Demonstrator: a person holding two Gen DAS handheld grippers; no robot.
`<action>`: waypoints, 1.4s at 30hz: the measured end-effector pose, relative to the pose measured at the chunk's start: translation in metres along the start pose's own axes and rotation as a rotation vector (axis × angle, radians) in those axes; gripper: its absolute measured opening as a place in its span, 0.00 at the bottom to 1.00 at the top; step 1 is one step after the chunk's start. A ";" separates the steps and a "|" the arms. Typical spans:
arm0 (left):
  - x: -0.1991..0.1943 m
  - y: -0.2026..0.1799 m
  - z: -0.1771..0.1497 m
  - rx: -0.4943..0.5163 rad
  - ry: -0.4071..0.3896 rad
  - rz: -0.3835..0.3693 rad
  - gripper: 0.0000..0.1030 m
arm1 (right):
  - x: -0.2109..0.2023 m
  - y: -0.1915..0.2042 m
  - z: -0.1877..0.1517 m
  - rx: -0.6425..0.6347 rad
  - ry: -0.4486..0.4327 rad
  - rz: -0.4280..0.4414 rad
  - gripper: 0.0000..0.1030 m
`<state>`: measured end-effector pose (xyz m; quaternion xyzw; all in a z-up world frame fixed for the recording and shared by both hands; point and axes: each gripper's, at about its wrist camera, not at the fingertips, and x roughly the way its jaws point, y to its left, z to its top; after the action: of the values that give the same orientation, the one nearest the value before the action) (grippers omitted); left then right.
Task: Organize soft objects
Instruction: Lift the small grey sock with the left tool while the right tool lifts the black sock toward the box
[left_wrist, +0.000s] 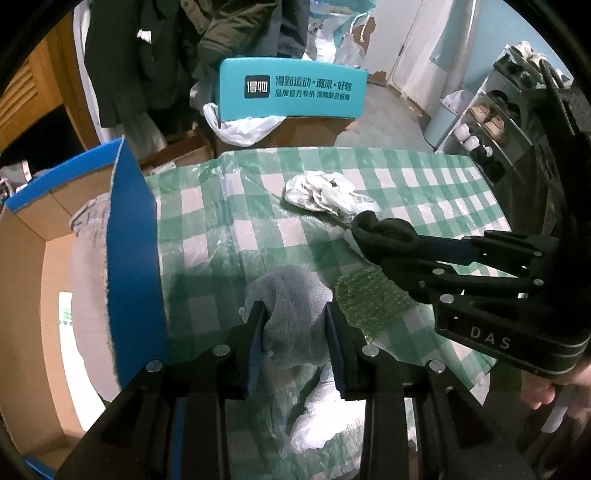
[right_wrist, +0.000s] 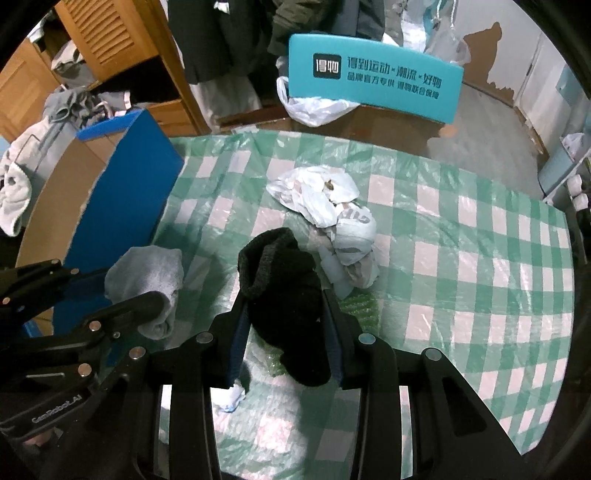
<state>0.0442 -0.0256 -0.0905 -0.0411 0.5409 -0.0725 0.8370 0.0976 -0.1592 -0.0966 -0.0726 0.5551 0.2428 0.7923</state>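
Left tongs: pinched grey sock above checked tabletop | Right tongs: clamped black sock, apparently lifted clear | Blue box: beside left.

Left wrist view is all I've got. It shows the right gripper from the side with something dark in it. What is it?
Observer: A black sock, hanging between the pads of the right gripper, clear of the checked tablecloth.
Operator: Anything under the right gripper I can't see?
Observer: A small white wad lies on the cloth just below it.
Operator: Any print on the crumpled plastic bag?
Observer: Yes, grey lettering on its near end, turned away from your camera.
Operator: What's behind the blue box?
Observer: A wooden cabinet with a slatted door.
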 end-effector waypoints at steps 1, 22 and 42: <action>-0.003 0.000 0.000 0.002 -0.003 0.002 0.31 | -0.002 0.001 0.000 -0.001 -0.005 0.000 0.34; -0.054 -0.013 -0.009 0.057 -0.096 0.058 0.31 | -0.050 0.016 -0.011 -0.027 -0.085 0.010 0.34; -0.081 0.000 -0.013 0.040 -0.161 0.072 0.31 | -0.060 0.041 0.001 -0.059 -0.114 0.036 0.34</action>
<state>-0.0001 -0.0121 -0.0226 -0.0108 0.4713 -0.0498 0.8805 0.0637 -0.1417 -0.0348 -0.0720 0.5030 0.2768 0.8156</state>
